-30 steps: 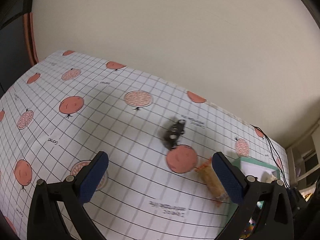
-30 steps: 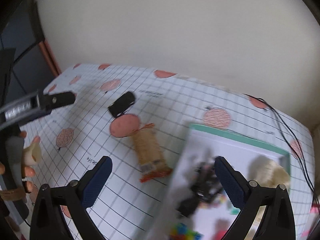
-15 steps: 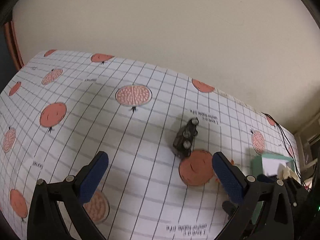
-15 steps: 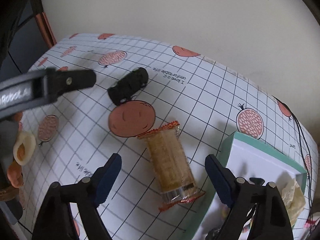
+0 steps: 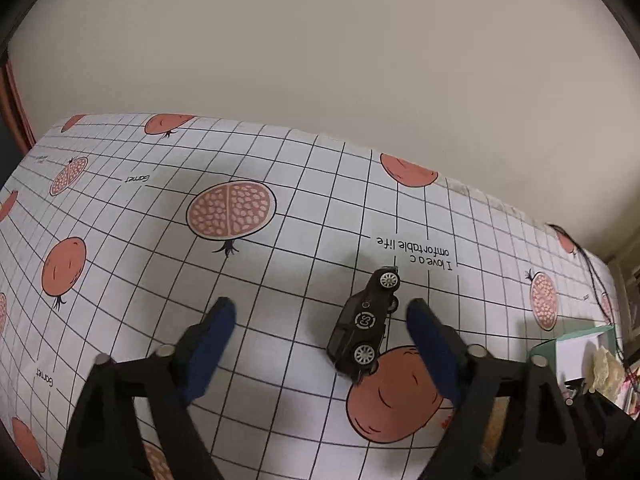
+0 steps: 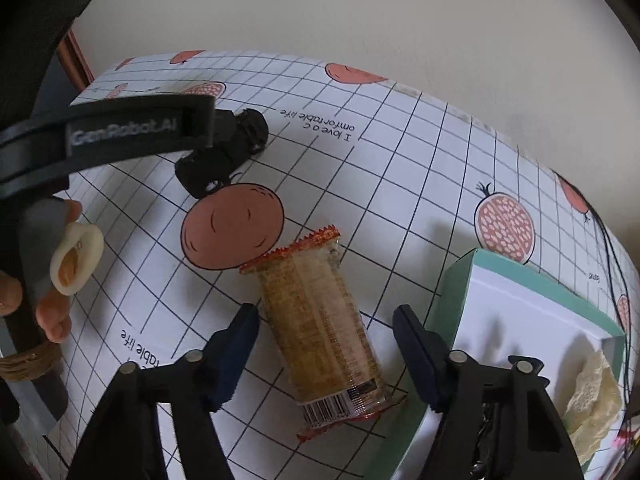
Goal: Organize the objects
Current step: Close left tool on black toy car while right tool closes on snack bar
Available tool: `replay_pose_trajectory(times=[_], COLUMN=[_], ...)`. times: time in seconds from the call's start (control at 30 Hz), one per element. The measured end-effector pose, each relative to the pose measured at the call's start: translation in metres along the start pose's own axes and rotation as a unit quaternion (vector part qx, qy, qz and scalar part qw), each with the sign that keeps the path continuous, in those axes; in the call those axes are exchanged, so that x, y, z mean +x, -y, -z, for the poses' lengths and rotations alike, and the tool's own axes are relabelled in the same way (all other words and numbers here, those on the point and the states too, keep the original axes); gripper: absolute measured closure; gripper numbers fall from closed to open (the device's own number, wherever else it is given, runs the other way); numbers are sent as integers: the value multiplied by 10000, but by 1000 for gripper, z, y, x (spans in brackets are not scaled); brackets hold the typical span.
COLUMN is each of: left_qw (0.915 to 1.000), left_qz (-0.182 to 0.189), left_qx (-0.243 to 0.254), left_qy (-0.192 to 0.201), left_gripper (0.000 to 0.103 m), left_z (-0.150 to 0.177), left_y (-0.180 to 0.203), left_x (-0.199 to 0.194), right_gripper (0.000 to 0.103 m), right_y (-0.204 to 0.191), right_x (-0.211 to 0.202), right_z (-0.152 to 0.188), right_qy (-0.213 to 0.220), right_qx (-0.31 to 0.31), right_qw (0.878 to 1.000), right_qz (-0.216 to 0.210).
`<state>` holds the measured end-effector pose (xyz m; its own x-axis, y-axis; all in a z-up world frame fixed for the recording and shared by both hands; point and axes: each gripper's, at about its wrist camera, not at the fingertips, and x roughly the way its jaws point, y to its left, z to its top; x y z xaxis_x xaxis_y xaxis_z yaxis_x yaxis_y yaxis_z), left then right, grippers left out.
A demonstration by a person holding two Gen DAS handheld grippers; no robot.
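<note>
A black toy car (image 5: 364, 322) lies on the pomegranate-print tablecloth, just inside the right finger of my open left gripper (image 5: 320, 330). The same toy car (image 6: 224, 156) shows in the right wrist view, partly hidden behind the left gripper's black arm (image 6: 120, 132). A clear cracker packet (image 6: 320, 332) with orange crimped ends lies between the fingers of my open right gripper (image 6: 326, 334), which touches nothing. A teal-rimmed white box (image 6: 532, 320) stands right of the packet.
The box holds a cream lace piece (image 6: 592, 388) and small items at its near end. A black cable (image 6: 608, 240) runs along the table's right side. A hand (image 6: 48, 280) grips the left tool. A beige wall backs the table.
Both grippers have come forward and down. The left one now brackets the toy car; the right one swung left off the box and now straddles the cracker packet.
</note>
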<state>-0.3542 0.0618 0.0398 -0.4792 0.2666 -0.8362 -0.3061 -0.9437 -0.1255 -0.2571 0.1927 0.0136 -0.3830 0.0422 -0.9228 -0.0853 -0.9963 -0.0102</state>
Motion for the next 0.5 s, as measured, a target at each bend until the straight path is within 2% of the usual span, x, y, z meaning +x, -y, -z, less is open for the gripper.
replay_pose_trajectory(times=[0.03, 0.1, 0.13, 0.2, 0.23, 0.27, 0.5], left_qw=[10000, 9999, 9999, 9996, 9995, 9994, 9997], left_qz=[-11, 26, 32, 96, 120, 147, 35], left_qx=[42, 105, 117, 145, 139, 133, -62], left_qy=[-26, -76, -116, -218, -261, -271, -249], left_gripper=[23, 36, 40, 53, 58, 68, 74], left_z=[0, 1, 2, 3, 5, 6, 16], left_y=[2, 6, 9, 12, 14, 15, 14], left_x=[2, 6, 7, 12, 13, 12, -4], right_gripper=[33, 42, 45, 55, 57, 60, 64], right_y=[0, 0, 1, 0, 0, 0, -1], right_x=[0, 0, -1, -2, -2, -3, -15], right_z=[0, 1, 1, 1, 1, 2, 8], right_qy=[5, -2, 3, -3, -14, -32, 44], right_qx=[-11, 21, 46, 58, 73, 73, 157], right_qw=[10000, 10000, 10000, 10000, 10000, 10000, 9998], right_qz=[20, -31, -33, -28, -30, -37, -130])
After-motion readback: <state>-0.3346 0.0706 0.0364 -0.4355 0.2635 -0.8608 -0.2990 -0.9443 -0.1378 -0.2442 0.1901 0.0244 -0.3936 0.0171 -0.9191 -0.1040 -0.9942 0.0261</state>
